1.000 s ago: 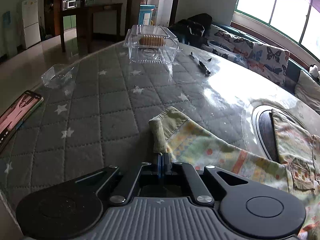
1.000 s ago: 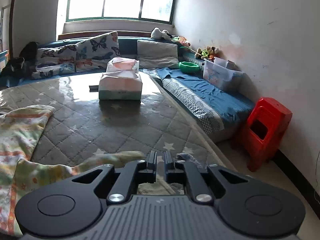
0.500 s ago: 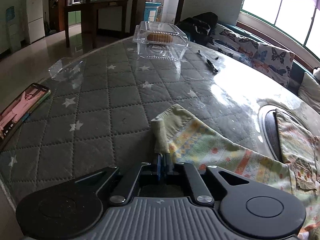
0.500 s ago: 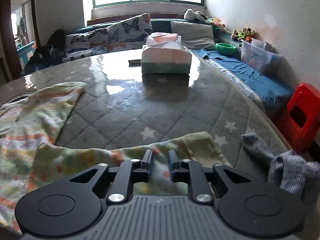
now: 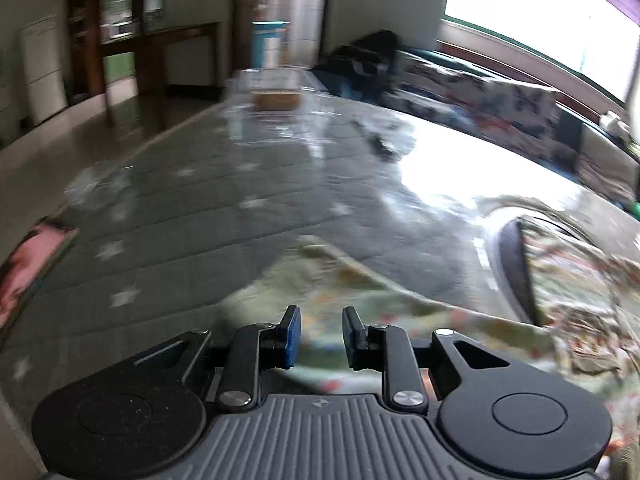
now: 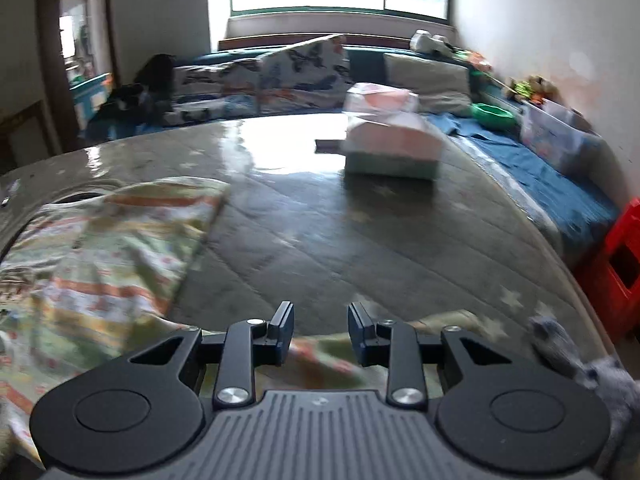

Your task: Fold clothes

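Note:
A patterned yellow-green garment (image 5: 400,308) lies spread on the grey quilted star-print table (image 5: 180,216). In the left wrist view my left gripper (image 5: 319,336) is open, its jaws apart just over the garment's near edge, holding nothing. In the right wrist view the same garment (image 6: 100,256) covers the left of the table, with a strip of it running under my right gripper (image 6: 320,334), which is open and empty. Both views are motion-blurred.
A clear plastic food box (image 5: 276,92) and a dark pen-like item (image 5: 380,144) sit at the far side. A phone (image 5: 28,268) lies at the left edge. A tissue box (image 6: 392,140) stands ahead. A grey sock (image 6: 592,368) lies at the right edge; a red stool (image 6: 624,264) stands beyond.
Both grippers have opened and let go of the garment's edge, which now lies on the table. Both cameras have swung and the views have blurred.

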`<control>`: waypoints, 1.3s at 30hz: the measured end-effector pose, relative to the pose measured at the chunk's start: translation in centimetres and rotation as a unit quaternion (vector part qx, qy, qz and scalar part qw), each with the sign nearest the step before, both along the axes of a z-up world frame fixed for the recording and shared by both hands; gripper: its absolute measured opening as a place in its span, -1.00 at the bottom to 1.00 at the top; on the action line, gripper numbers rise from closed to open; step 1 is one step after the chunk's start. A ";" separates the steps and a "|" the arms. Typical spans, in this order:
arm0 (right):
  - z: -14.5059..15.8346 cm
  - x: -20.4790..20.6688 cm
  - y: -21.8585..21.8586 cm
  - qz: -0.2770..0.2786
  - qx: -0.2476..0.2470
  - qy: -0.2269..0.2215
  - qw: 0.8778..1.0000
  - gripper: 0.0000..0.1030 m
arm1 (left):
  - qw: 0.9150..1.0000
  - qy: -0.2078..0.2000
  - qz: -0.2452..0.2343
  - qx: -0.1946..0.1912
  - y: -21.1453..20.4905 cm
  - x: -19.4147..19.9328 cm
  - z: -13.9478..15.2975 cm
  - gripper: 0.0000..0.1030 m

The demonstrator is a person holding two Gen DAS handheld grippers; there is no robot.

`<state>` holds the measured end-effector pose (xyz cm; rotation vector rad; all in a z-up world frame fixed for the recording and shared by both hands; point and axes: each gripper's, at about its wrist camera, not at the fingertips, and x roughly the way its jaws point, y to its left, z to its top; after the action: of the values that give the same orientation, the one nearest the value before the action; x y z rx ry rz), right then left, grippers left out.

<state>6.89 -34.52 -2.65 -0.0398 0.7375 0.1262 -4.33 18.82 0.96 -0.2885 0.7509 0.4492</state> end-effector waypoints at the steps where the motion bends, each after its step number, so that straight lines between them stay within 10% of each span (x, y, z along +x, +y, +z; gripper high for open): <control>1: 0.1 0.2 0.6 0.009 0.001 -0.001 1.000 -0.36 | 1.000 0.002 -0.011 -0.004 -0.2 0.7 -0.2 -0.53; 12: -0.5 4.3 6.2 0.077 -0.002 0.012 0.997 -0.31 | 0.998 0.025 -0.026 0.060 0.0 5.7 -2.1 -0.58; 26: -0.7 12.9 8.5 0.084 0.034 0.031 0.995 -0.25 | 0.990 -0.012 -0.142 -0.010 -6.5 13.1 1.2 -0.11; 39: -2.2 17.3 8.7 0.066 0.094 0.067 0.991 -0.31 | 0.976 0.014 -0.216 0.007 -11.5 23.9 -2.2 0.04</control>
<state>24.23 -25.83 -4.90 0.1008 0.8553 0.3277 19.54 7.27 -1.26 -0.0994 0.8120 0.0459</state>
